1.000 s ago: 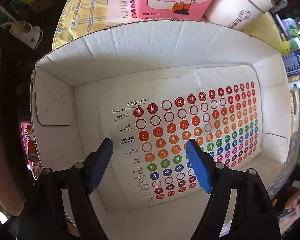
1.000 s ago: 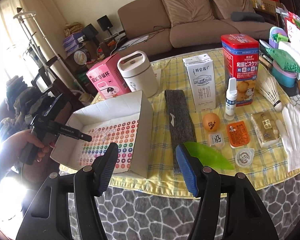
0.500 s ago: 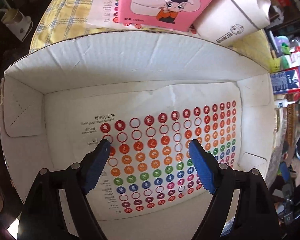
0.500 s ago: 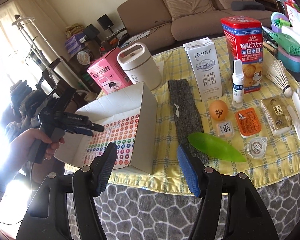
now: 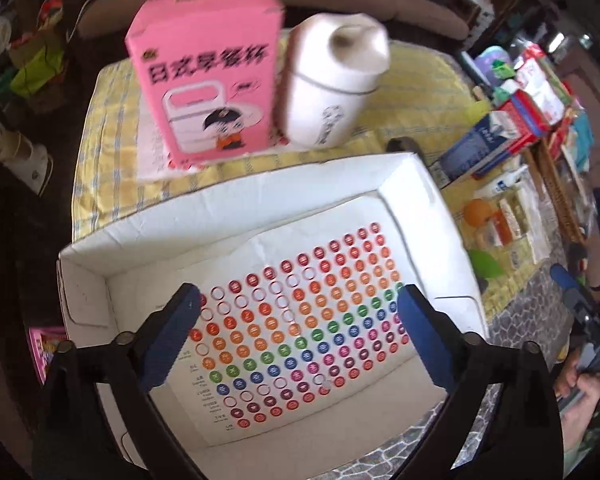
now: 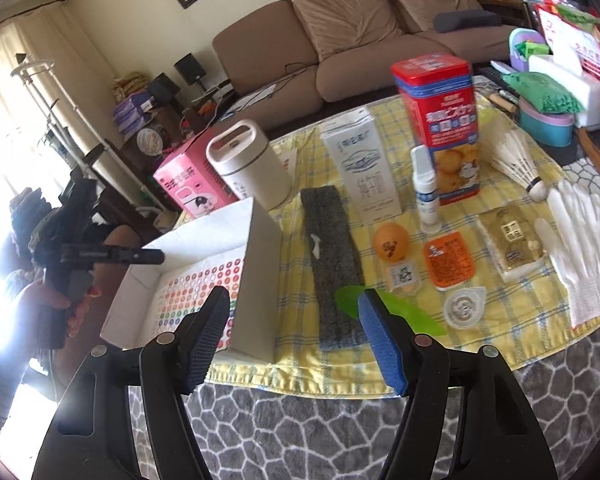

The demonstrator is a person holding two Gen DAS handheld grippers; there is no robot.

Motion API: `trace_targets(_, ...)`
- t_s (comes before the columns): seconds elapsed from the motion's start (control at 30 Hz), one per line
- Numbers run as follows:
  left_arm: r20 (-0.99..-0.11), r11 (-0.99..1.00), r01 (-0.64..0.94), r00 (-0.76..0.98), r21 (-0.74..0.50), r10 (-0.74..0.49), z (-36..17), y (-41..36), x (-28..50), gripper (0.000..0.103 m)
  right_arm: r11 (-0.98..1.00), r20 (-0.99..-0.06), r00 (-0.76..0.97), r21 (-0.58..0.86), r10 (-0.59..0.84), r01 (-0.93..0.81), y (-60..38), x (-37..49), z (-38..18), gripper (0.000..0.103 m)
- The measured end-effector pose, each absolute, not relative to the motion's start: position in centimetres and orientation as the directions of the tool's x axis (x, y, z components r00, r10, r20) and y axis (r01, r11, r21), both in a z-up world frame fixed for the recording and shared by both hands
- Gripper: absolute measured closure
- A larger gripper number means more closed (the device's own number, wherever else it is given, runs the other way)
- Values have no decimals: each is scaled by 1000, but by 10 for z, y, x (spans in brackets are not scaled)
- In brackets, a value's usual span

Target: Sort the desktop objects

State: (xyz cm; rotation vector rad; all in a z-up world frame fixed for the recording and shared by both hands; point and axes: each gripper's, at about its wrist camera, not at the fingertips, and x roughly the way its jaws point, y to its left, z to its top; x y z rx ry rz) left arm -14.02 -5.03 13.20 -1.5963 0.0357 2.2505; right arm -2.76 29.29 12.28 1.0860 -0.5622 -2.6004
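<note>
A white cardboard box (image 5: 236, 216) (image 6: 260, 240) holds a sheet of coloured round stickers (image 5: 300, 320). My left gripper (image 5: 296, 320) is open and empty, held above the box's near end; it also shows in the right wrist view (image 6: 156, 257). My right gripper (image 6: 294, 320) is open and empty at the table's front edge, before a grey cloth strip (image 6: 332, 252) and a green leaf-shaped piece (image 6: 404, 314). On the yellow checked cloth lie an orange ball (image 6: 390, 242), an orange packet (image 6: 448, 260), a spray bottle (image 6: 426, 190), a shuttlecock (image 6: 516, 160) and white gloves (image 6: 584, 240).
A pink carton (image 5: 208, 80) and a white lidded canister (image 5: 332, 80) stand behind the box. A milk carton (image 6: 362, 168) and a red biscuit tin (image 6: 440, 120) stand at the back. Clutter lines the right edge. A brown sofa (image 6: 340, 40) is beyond.
My left gripper has pulled back and tilted up from inside the box, so the pink carton and canister now show fully. My right gripper has shifted slightly closer to the table.
</note>
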Motion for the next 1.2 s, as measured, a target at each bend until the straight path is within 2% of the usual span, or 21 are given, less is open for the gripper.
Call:
trace_targets(0.17, -857, -882, -425, -360, -201, 369, 161, 8, -150, 0, -903, -613, -724, 428, -318, 35, 320, -27, 141, 26)
trace_targets(0.27, -838, -865, -478, -404, -150, 368, 180, 34, -145, 0, -939, -633, -733, 344, -248, 21, 329, -37, 157, 23)
trace_targets(0.37, -822, -850, -505, -414, -148, 390, 183, 63, -147, 0, -963, -635, -751, 270, -182, 5, 341, -54, 175, 20)
trace_targets(0.57, -780, -821, -555, -451, -135, 433, 189, 127, -161, 0, -994, -618, -785, 101, -37, -33, 356, -104, 197, 0)
trace_targets(0.7, -756, -833, -550, -522, -57, 396, 190, 168, -172, 0, -999, -648, -762, 25, 10, -35, 362, -139, 189, 0)
trace_targets(0.9, -763, -823, -565, -505, -61, 403, 174, 206, -194, 0, -999, -670, -743, 37, -8, -22, 369, -169, 169, 0)
trace_targets(1.2, -780, -822, -569, -500, -34, 378, 147, 215, -210, 0, -997, -714, -700, 66, -27, -30, 373, -207, 144, 0)
